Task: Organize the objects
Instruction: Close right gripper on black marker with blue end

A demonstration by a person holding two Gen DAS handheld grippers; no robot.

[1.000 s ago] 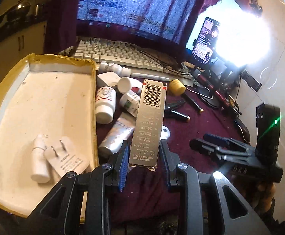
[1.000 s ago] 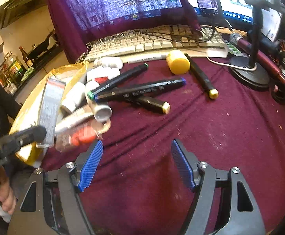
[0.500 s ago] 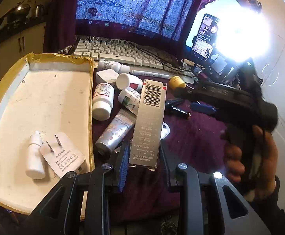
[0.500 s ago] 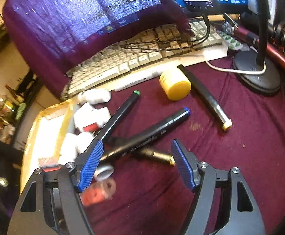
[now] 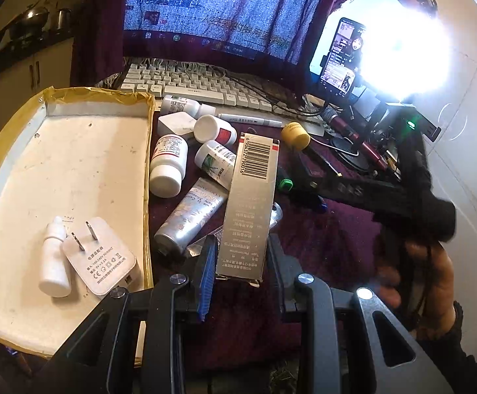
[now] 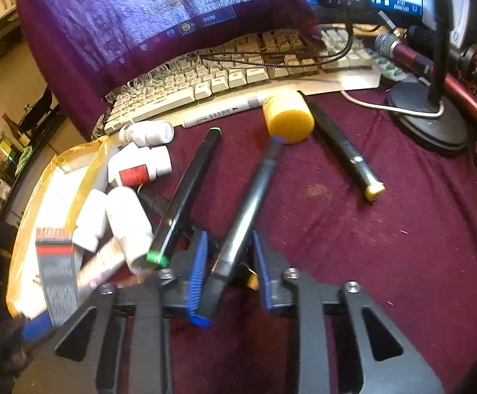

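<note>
Moved since a second ago: right gripper (image 6: 228, 262), then hovering wide open over bare cloth, has come down over the pens and narrowed its jaws round the blue-capped marker (image 6: 248, 207), not visibly clamped yet; left gripper (image 5: 240, 267) keeps its clenched hold on the grey box (image 5: 249, 207)

Item 1, grey box: long carton, barcode end up, gripped at its lower end and held above the clutter just right of the tray (image 5: 18, 124), likely bound for it

Item 2, blue-capped marker: lies lengthwise between the right jaws, far tip near the yellow cap (image 6: 288, 120); lined up along the fingers, seemingly so a squeeze takes the barrel squarely

Item 3, green-capped marker (image 6: 185, 197): just left of the blue one, outside the jaws

Item 4, tray: at the worktop's left edge, holds a white plug (image 5: 98, 257) and dropper bottle (image 5: 53, 259) in its near corner, presumably sorted already

Item 5, loose stock: pill bottles (image 5: 167, 165) and silver tube (image 5: 187, 220) heaped beside the tray's right rim, unsorted
</note>
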